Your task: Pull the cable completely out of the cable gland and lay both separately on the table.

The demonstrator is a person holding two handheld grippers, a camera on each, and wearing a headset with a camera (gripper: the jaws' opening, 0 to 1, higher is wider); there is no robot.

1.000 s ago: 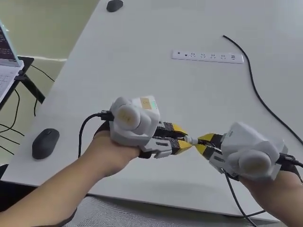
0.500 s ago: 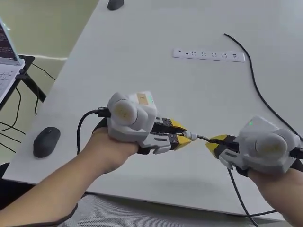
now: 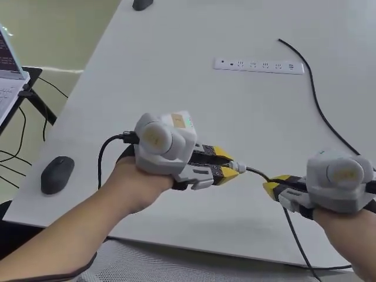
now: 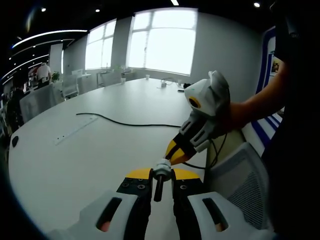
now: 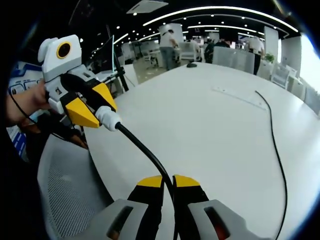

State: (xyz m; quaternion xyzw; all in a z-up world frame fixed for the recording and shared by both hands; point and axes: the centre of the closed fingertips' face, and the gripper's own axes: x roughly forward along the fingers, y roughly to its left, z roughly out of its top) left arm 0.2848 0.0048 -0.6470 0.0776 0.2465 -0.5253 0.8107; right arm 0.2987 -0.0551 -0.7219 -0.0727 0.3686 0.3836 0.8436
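Note:
My left gripper [image 3: 230,167] is shut on a small white cable gland [image 3: 237,167] above the near edge of the white table [image 3: 176,88]. A black cable [image 3: 257,173] runs out of the gland to my right gripper [image 3: 271,185], which is shut on it a short way to the right. In the left gripper view the gland [image 4: 162,168] sits between the yellow tips, with the right gripper [image 4: 175,152] just beyond. In the right gripper view the cable [image 5: 141,146] rises from my jaws to the gland [image 5: 107,119] held by the left gripper [image 5: 92,112].
A white power strip [image 3: 259,66] lies at the far middle of the table, with another black cable [image 3: 317,103] running along the right side. One mouse [image 3: 57,174] rests near the left edge, a second mouse [image 3: 141,4] at the far end. A laptop [image 3: 7,76] stands left.
My right gripper has moved right and away from the left one, drawing more black cable out of the gland. The left gripper has held nearly still.

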